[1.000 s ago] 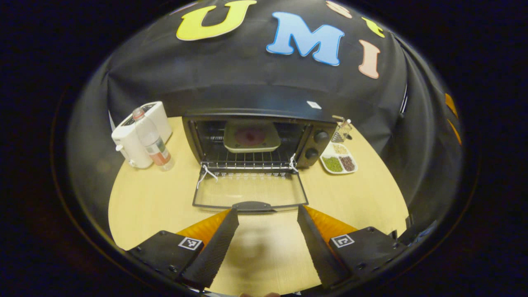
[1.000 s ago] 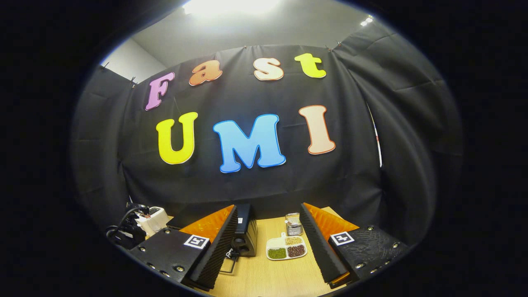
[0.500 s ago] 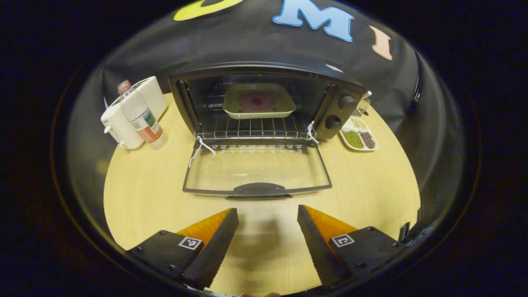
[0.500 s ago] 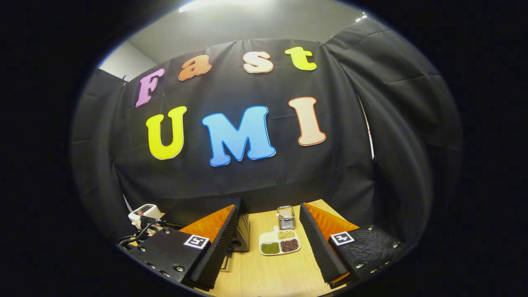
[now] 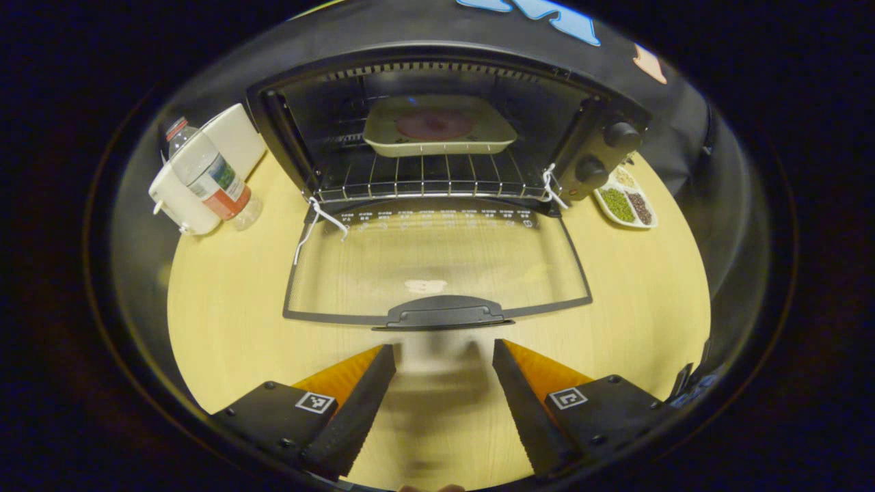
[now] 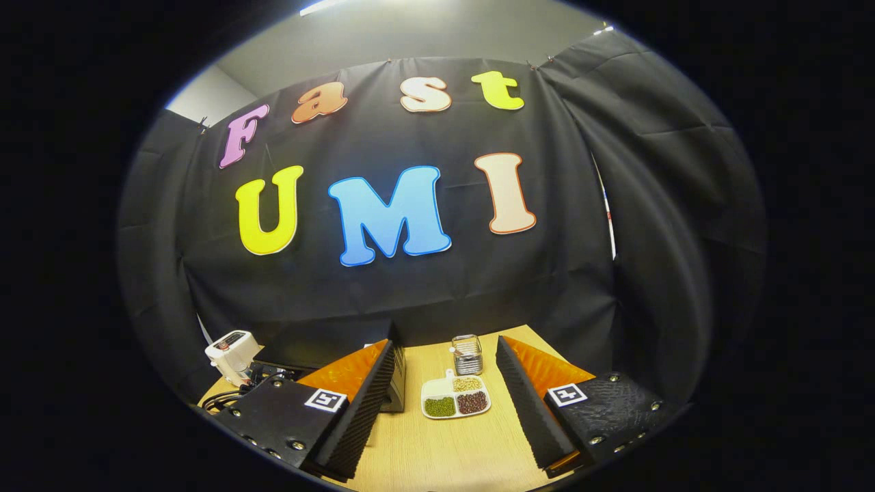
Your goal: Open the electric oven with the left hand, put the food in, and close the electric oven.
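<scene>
— Any writing or brand to read?
— Too small and blurred on the bottle [image 5: 208, 176] label; just green, white and red bands. A row of tiny white marks along the hinge edge of the glass door [image 5: 437, 263], not legible. Square black-and-white markers on both tool bodies.

— And the electric oven [image 5: 444, 130]?
— Black, standing at the back of the pale wooden table [image 5: 232, 328], door dropped flat toward the camera, dark handle [image 5: 448, 312] at its near edge. White string tied at both hinge corners. Two round knobs [image 5: 605, 154] stacked on the right panel. Inside, on the wire rack [image 5: 427, 181], a square cream tray [image 5: 437, 130] holding the food [image 5: 434, 126] — a dark reddish round patch in the middle.

— Left tool [image 5: 444, 355]?
— Spread wide, gripping nothing, low over the table just short of the door handle, not touching it.

— Right tool [image 6: 446, 355]?
— Also spread, nothing between the fingers, well apart from the oven. Between them in the right gripper view, a white three-part dish [image 6: 455, 402] of green, brown and pale grains, with a small wire holder [image 6: 467, 354] just behind it.

— Beside the oven?
— Left of it a white appliance [image 5: 205, 171], the bottle just in front, seemingly touching. Right of it the same divided dish [image 5: 625, 203].
</scene>
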Demonstrator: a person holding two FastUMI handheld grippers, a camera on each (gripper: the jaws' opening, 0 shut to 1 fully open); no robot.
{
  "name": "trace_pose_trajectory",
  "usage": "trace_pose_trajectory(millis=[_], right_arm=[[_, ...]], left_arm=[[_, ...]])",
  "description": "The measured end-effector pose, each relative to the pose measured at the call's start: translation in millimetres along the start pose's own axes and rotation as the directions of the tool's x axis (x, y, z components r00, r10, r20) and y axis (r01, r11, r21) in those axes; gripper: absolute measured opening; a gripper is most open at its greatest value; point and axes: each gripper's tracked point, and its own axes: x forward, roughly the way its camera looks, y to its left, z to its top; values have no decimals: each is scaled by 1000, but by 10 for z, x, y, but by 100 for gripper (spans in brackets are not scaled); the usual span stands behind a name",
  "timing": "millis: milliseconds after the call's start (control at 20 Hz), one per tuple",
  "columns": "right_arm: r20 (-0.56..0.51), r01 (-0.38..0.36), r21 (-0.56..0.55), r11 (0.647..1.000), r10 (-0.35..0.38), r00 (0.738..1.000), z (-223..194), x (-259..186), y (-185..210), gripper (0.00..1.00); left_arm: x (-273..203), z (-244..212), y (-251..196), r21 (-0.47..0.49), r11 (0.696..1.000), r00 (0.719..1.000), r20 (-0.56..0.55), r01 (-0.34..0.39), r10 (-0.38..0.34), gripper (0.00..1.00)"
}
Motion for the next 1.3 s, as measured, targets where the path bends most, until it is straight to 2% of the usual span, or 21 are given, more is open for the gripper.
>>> trace_pose_trajectory(millis=[550,600,750,850,900,1300], right_arm=[[-13,30,2,1000,-30,999,17,36,-57,92],[-17,26,5,1000,-26,1000,18,32,-44,92],[-23,18,7,1000,-18,1000,2,48,2,92],[-21,17,6,1000,-17,1000,1,49,35,92],[-23,17,8,1000,-16,1000,-5,46,47,92],[-28,11,19,1000,-11,1000,-49,-53,94,92]], left_arm=[[224,46,16,2,1000,999,-47,-5,5,100],[243,37,19,1,1000,999,-51,-5,6,94],[300,34,40,-15,1000,998,-68,-6,5,100],[302,31,45,-8,1000,998,-67,-6,5,98],[292,31,44,-4,1000,998,-65,-7,6,100],[-26,98,21,-6,1000,999,34,3,-3,98]])
